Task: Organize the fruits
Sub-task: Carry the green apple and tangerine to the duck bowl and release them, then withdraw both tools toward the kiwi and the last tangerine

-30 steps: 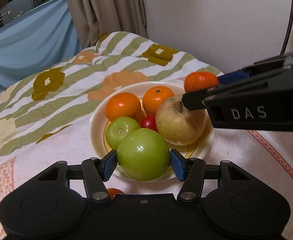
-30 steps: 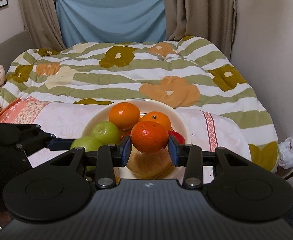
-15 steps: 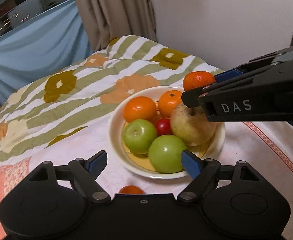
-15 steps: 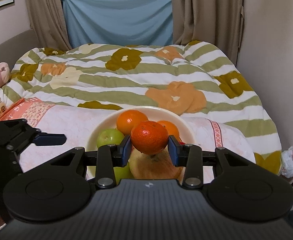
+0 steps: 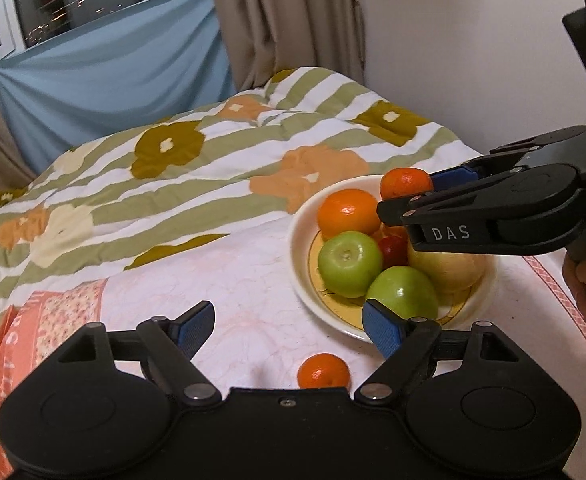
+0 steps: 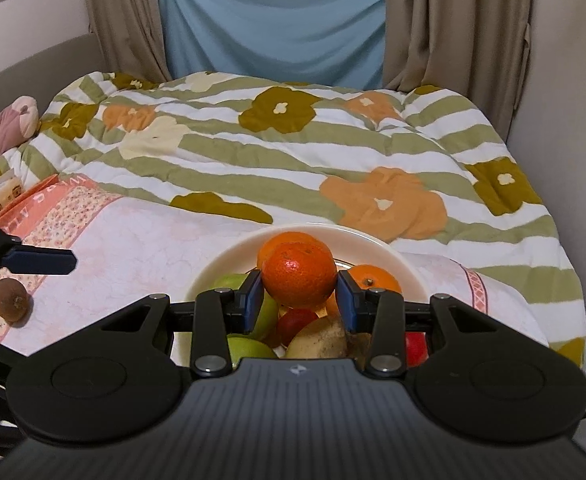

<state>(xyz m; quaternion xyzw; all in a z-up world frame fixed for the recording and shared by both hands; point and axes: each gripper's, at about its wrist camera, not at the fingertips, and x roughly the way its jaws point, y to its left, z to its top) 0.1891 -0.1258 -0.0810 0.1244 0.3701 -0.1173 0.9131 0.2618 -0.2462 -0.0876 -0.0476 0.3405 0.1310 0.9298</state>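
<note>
Fruits fill a cream bowl [image 5: 299,280] with a yellow inner floor, standing on a pale pink cloth [image 5: 245,280] spread over the near end of the bed. In the bowl lie two green apples — one [image 5: 349,262] toward the left side, the other [image 5: 403,292] at the near rim — a large yellowish apple [image 5: 449,272] on the right, a small red fruit [image 5: 393,248] wedged between them, and an orange [image 5: 347,214] at the back. The right-wrist view shows a second orange [image 6: 375,278] at the bowl's far right and another red fruit [image 6: 415,342] low on the right.

The right gripper [image 6: 299,296] reaches over the bowl with its blue pads pinching a mandarin [image 6: 299,274], which hangs above the heaped fruit — whether it touches the orange behind it cannot be told. The left gripper [image 5: 289,324] sits low over the cloth, just in front of the bowl, its jaws spread wide and holding nothing; its right pad overlaps the bowl's near rim in view.

Outside the bowl, a small mandarin [image 5: 323,370] lies on the cloth near the left gripper's body, and a brown kiwi-like fruit [image 6: 11,298] rests well to the left. Behind the cloth stretches a striped floral quilt [image 6: 293,152].
</note>
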